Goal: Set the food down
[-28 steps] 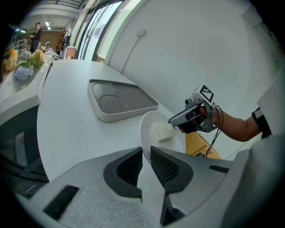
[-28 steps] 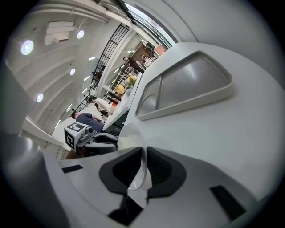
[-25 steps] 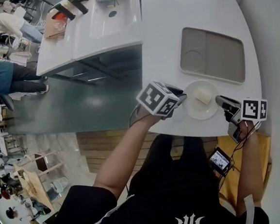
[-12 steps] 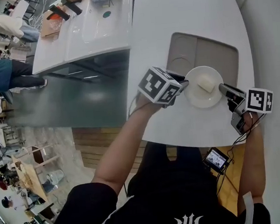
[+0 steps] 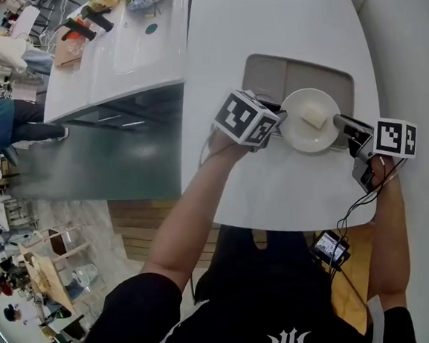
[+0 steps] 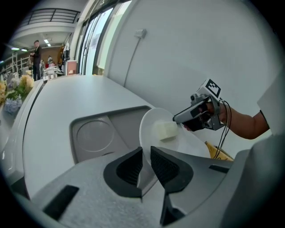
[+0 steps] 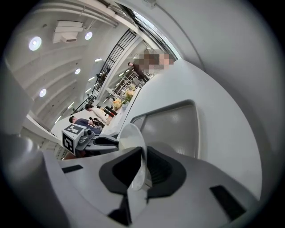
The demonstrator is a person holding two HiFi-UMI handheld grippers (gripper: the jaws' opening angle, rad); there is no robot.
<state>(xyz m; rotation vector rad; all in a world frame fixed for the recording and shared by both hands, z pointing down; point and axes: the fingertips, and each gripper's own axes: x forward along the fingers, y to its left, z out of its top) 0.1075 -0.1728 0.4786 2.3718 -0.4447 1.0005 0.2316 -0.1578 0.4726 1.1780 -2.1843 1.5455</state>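
A white plate [image 5: 300, 129] carries a pale yellow block of food [image 5: 313, 118] and hangs over the near right part of a grey compartment tray [image 5: 265, 73] on the white table [image 5: 260, 13]. My left gripper [image 5: 278, 116] is shut on the plate's left rim, and my right gripper [image 5: 339, 124] is shut on its right rim. In the left gripper view the jaws [image 6: 146, 167] pinch the plate [image 6: 153, 120], with the food [image 6: 165, 131] and the right gripper [image 6: 178, 119] beyond. In the right gripper view the jaws [image 7: 143, 171] clamp the plate's edge [image 7: 131, 133], tray [image 7: 173, 124] behind.
The tray's round recess [image 6: 91, 136] lies left of the plate. A long white counter [image 5: 122, 55] with flowers and small items stands across a gap at the upper left. People stand at the far left. A wall runs along the table's right side.
Both grippers have carried the plate away from the table's near edge and forward, so it now hangs over the grey tray. The grip on both rims is unchanged.
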